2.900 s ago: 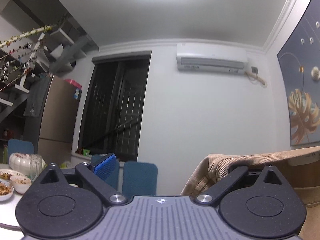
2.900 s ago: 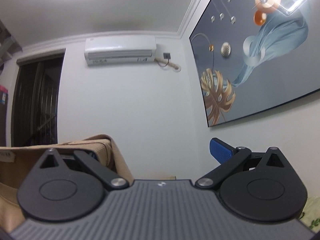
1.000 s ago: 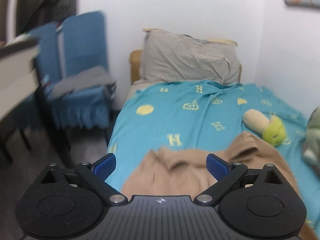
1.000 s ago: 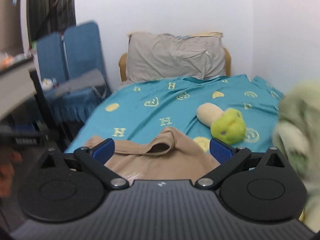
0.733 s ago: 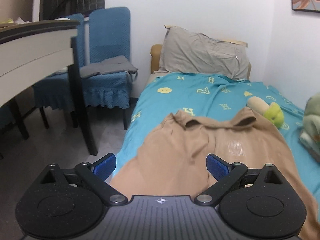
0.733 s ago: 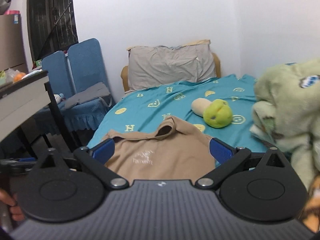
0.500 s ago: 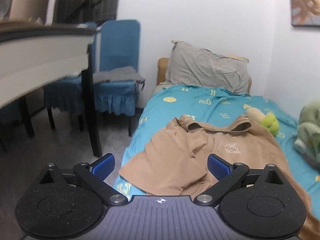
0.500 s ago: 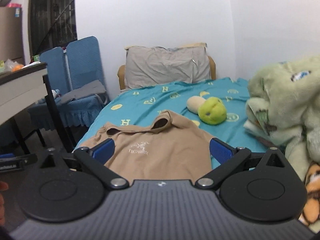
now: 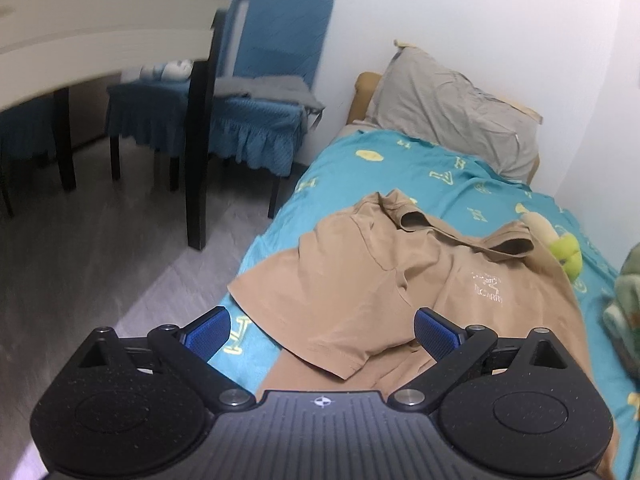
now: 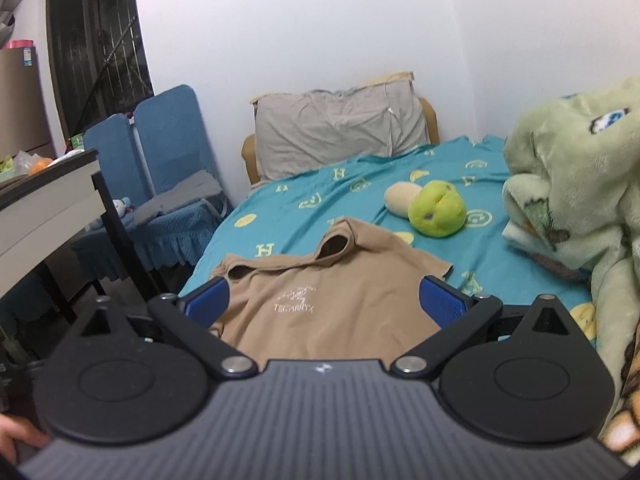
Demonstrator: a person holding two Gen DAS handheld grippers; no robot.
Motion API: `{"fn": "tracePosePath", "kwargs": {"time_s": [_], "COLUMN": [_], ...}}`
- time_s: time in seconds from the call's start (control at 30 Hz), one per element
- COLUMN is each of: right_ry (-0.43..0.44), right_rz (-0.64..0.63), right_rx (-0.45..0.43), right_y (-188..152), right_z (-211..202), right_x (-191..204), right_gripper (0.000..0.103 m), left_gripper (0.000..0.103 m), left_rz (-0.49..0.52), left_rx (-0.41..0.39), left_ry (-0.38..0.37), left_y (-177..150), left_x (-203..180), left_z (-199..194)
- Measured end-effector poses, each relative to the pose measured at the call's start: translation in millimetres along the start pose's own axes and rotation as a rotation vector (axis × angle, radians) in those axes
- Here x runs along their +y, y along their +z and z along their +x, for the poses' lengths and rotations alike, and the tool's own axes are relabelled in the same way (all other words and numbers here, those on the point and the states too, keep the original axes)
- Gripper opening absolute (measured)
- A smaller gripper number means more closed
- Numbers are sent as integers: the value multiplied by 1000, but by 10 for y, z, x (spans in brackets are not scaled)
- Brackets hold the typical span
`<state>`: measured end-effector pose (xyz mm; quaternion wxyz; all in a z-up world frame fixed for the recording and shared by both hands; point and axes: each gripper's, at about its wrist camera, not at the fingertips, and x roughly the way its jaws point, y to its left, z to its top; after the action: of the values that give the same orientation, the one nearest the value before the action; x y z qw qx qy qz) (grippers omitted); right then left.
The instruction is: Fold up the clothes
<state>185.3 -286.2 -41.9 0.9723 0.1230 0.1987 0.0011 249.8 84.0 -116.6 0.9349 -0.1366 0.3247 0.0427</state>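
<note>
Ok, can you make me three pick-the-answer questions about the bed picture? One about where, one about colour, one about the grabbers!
1. Where is the tan shirt?
A. On the blue chair
B. Spread on the bed
C. On the floor

2. What colour is the bed sheet?
A. Teal
B. Red
C. White

3. How are the left gripper and right gripper?
A. Both shut
B. One open
C. Both open

Answers: B, the shirt lies flat on the sheet; A, teal with yellow letters; C, each pair of blue pads stands wide apart, holding nothing.
</note>
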Motion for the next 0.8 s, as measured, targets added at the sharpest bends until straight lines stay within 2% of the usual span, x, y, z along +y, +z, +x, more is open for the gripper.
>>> {"fn": "tracePosePath", "kwargs": {"time_s": [0.13,0.23,0.33,0.43,0.47,0.53,0.6,0.67,0.8], "right_ry": [0,-6,-20,-30,-29,-27,-25,-21,-19], "right_rz": [57,123,182,220,228,236,244,249,258], "right_rx": [27,45,65,98,108,124,140,148,162], "right_y": [14,27,7,-36,-51,-71,-75,-82,-99], "right_z": [38,103,199,321,356,421,481,500,536], "right_x": [-114,-250,-378,-469,-480,-485,-482,-482,-490], "right_gripper": [103,103,103,103,103,103,103,103,103], "left_gripper": [95,94,84,74,68,56,20,3,2], "left_rz": [-110,-178,-280,-410,-426,-409,-345,-299,-195], "left_rx": [57,69,99,130,118,95,87,62,-12], "left_ry": [15,52,53,-5,-22,-41,-43,-45,-17], "left_y": [68,112,105,70,68,86,125,190,509], "left_x": [133,281,509,710,732,718,649,606,527], "left_z": [269,543,845,1054,1075,1104,1131,1142,1138]}}
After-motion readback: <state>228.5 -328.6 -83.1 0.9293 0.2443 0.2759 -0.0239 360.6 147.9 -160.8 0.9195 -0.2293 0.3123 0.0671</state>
